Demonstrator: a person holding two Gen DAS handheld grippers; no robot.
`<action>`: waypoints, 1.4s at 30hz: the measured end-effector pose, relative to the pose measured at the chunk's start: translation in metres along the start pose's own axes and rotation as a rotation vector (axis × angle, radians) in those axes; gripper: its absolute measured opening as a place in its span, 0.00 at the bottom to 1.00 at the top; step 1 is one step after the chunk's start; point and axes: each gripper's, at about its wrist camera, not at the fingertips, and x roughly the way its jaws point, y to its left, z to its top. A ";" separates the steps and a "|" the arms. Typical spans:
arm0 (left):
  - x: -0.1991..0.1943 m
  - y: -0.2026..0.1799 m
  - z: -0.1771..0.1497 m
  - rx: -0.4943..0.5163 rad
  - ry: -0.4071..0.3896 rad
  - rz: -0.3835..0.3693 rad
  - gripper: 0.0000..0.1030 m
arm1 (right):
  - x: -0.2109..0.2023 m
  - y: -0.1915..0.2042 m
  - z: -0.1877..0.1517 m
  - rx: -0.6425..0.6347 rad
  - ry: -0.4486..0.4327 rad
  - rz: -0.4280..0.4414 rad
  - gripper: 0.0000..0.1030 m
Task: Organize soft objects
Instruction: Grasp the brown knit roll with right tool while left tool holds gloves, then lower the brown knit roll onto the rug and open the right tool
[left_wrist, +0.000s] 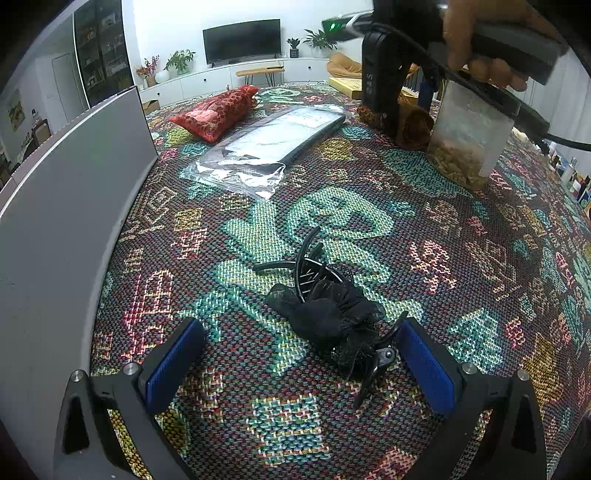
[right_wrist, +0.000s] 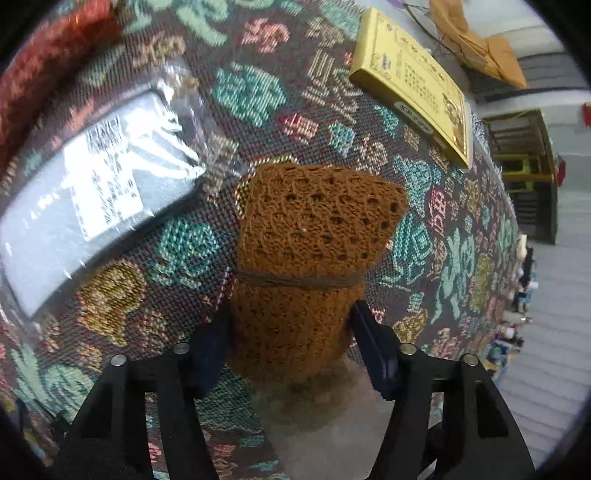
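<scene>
In the left wrist view my left gripper (left_wrist: 299, 358) is open just above the patterned tablecloth, its blue pads on either side of a black lace hair clip (left_wrist: 328, 310); the right pad touches the clip's end. In the right wrist view my right gripper (right_wrist: 291, 332) is shut on a rolled brown knitted cloth (right_wrist: 310, 236) bound by a thin band. The same gripper and brown cloth (left_wrist: 413, 125) show at the far right of the left wrist view.
A red mesh pouch (left_wrist: 218, 110), a black item in a clear plastic bag (left_wrist: 266, 147) and a clear jar (left_wrist: 469, 140) of dried bits lie on the table. A grey panel (left_wrist: 55, 229) stands at the left. A yellow box (right_wrist: 413, 85) lies near the far edge.
</scene>
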 end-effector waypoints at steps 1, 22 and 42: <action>0.000 0.000 0.000 0.000 0.000 0.000 1.00 | -0.004 -0.004 0.000 0.017 -0.022 0.014 0.48; 0.000 0.000 0.000 0.000 0.000 0.000 1.00 | -0.180 -0.169 -0.153 0.370 -0.461 0.271 0.42; 0.000 0.000 0.000 0.000 0.000 0.000 1.00 | -0.010 -0.088 -0.340 0.644 -0.662 0.355 0.79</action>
